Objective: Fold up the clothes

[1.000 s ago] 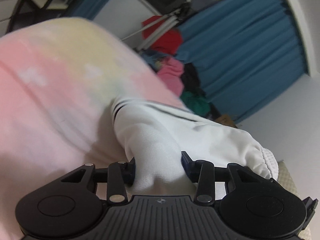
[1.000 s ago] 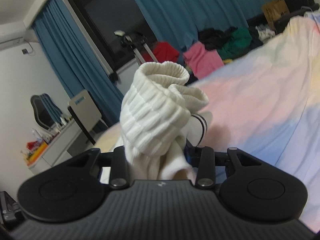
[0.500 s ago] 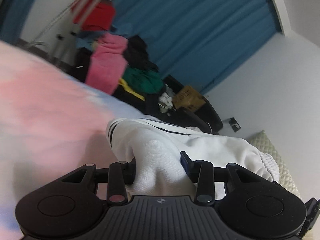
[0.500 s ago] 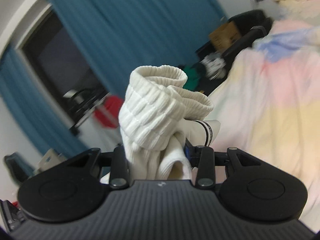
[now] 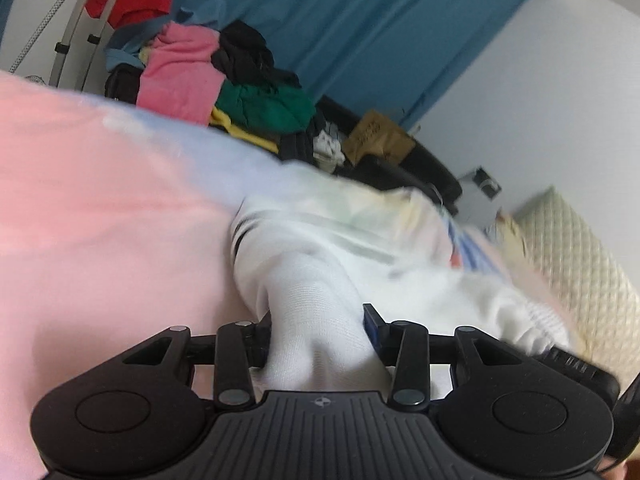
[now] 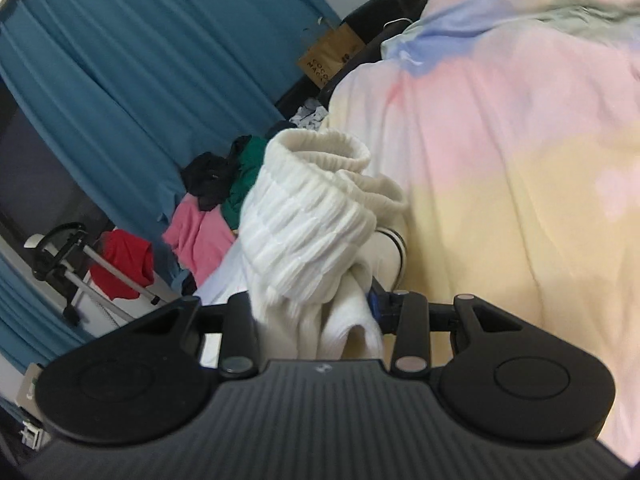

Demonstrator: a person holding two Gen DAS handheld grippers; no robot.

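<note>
A white garment with thin dark stripes (image 5: 320, 264) is held between both grippers above a pastel tie-dye bedspread (image 5: 88, 208). My left gripper (image 5: 316, 332) is shut on the smooth white fabric, which bunches between the fingers and stretches off to the right, blurred. My right gripper (image 6: 316, 312) is shut on the garment's ribbed white cuff (image 6: 304, 216), which stands up in a rolled bunch above the fingers. The bedspread also fills the right of the right wrist view (image 6: 520, 168).
A heap of pink, green and black clothes (image 5: 224, 80) lies beyond the bed in front of blue curtains (image 5: 360, 24). A red cloth hangs on a metal stand (image 6: 120, 268). A brown paper bag (image 6: 332, 56) sits on a dark chair. A quilted cream pillow (image 5: 580, 264) is at right.
Both grippers swung with the garment still held. The left view turned from the bedspread toward the clothes pile and wall. The right view rotated so the bed fills its right side.
</note>
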